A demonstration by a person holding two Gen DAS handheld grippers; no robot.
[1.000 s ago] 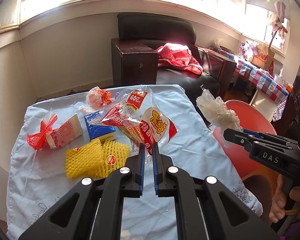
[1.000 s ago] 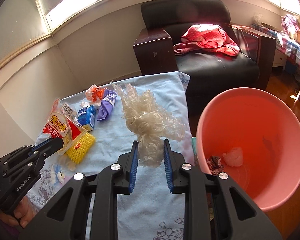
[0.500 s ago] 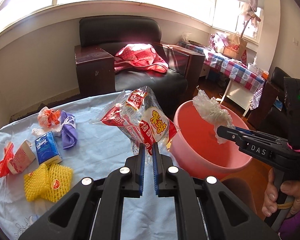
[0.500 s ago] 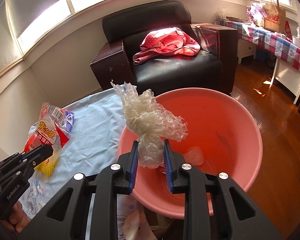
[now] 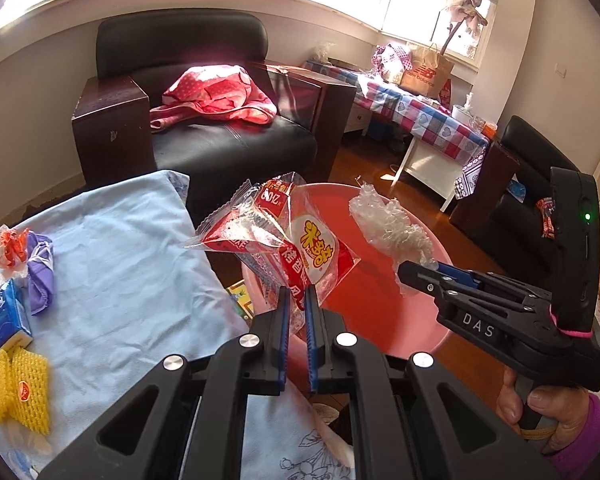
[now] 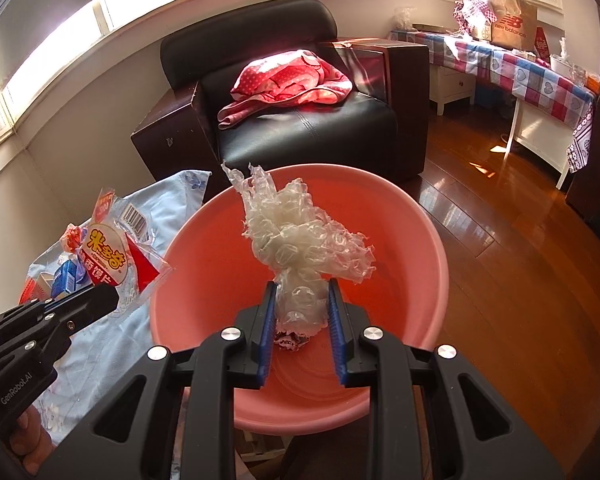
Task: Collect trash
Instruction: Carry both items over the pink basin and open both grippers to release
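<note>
Jaws clamp wrapper (image 5: 300,252) and plastic wad (image 6: 300,248) above basin (image 6: 420,248).

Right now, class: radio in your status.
Left gripper shut on snack wrapper. Right gripper holding bubble wrap over pink basin. Nothing in the way.

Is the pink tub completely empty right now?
No, the pink tub already holds a small crumpled wrapper on its bottom, seen just below the clear plastic wad held over it.
</note>
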